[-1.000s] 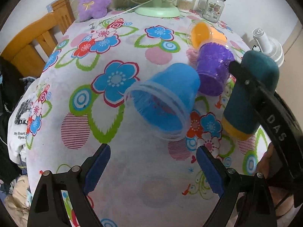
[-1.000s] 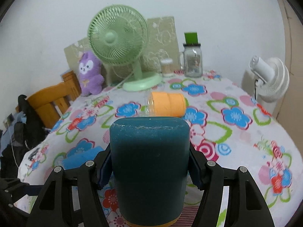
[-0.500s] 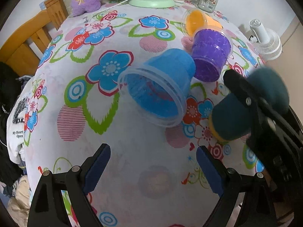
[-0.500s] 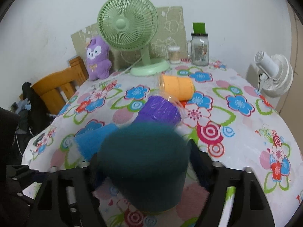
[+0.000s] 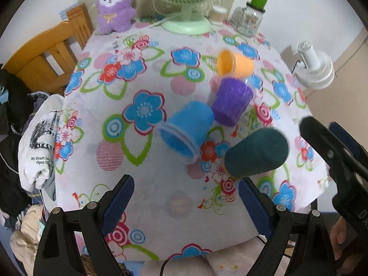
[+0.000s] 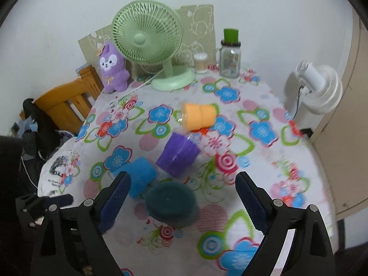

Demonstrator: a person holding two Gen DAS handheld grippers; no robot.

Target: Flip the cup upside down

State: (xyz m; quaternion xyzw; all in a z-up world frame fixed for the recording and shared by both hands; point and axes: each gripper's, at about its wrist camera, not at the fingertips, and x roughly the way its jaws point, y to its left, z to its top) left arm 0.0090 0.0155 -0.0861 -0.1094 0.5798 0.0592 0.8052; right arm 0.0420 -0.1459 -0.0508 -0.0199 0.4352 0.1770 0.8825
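A dark teal cup [image 5: 256, 153] stands upside down on the flowered tablecloth, bottom up; in the right wrist view the teal cup [image 6: 171, 203] sits below and between my open jaws. My right gripper [image 6: 181, 201] is open and above it, not touching. A blue cup [image 5: 186, 131] lies on its side left of the teal cup, also in the right wrist view [image 6: 138, 179]. A purple cup [image 5: 231, 102] and an orange cup [image 5: 234, 64] lie on their sides behind. My left gripper [image 5: 185, 200] is open and empty near the table's front edge.
A green desk fan [image 6: 158, 46], a purple plush toy [image 6: 112, 66], a glass jar with a green lid [image 6: 230, 55] and a small container [image 6: 200, 62] stand at the table's back. A wooden chair [image 5: 46, 55] is at left, a white fan [image 6: 319, 87] at right.
My right gripper turned the teal cup over, set it on the table, opened and pulled back above it. My left gripper drew back and stayed open.
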